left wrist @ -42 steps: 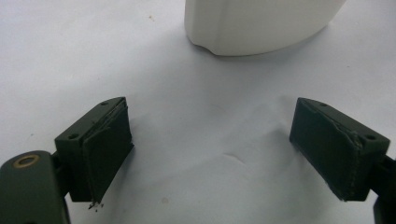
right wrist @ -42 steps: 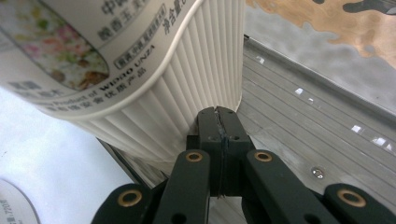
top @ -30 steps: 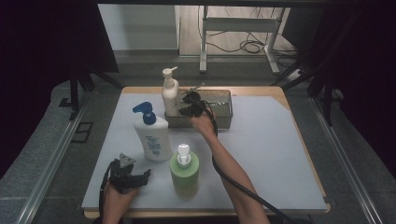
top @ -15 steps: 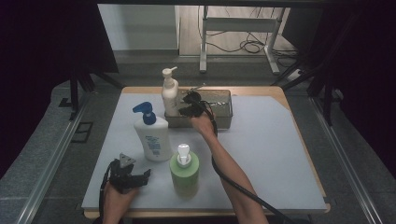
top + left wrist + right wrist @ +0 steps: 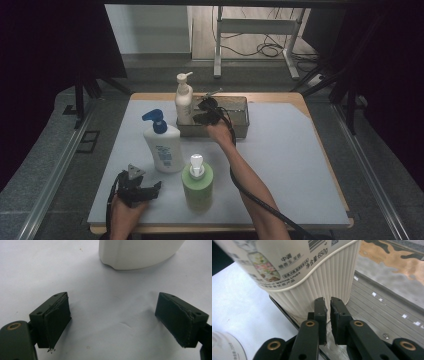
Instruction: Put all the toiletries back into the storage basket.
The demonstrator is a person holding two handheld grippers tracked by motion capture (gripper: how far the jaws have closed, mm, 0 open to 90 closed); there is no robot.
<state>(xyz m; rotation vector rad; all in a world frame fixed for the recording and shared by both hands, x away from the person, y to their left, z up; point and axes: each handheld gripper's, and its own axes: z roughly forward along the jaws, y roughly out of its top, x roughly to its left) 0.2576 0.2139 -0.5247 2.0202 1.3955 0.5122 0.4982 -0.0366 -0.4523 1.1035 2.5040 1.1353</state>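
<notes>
A cream pump bottle (image 5: 183, 102) stands at the left end of a metal tray (image 5: 240, 98) at the back of the table. My right gripper (image 5: 204, 113) hovers in the tray just right of it. In the right gripper view the jaws (image 5: 328, 300) are shut with nothing between them, close to the ribbed base of the cream bottle (image 5: 312, 277). My left gripper (image 5: 151, 190) rests near the front left edge, open and empty. Ahead of its jaws (image 5: 112, 307) stands the base of a white bottle (image 5: 137, 252) with a blue pump (image 5: 162, 145).
A green bottle with a white pump (image 5: 197, 185) stands at the front centre, between my two forearms. The white mat (image 5: 290, 165) covers the tabletop. A black cable trails from the right gripper along the forearm.
</notes>
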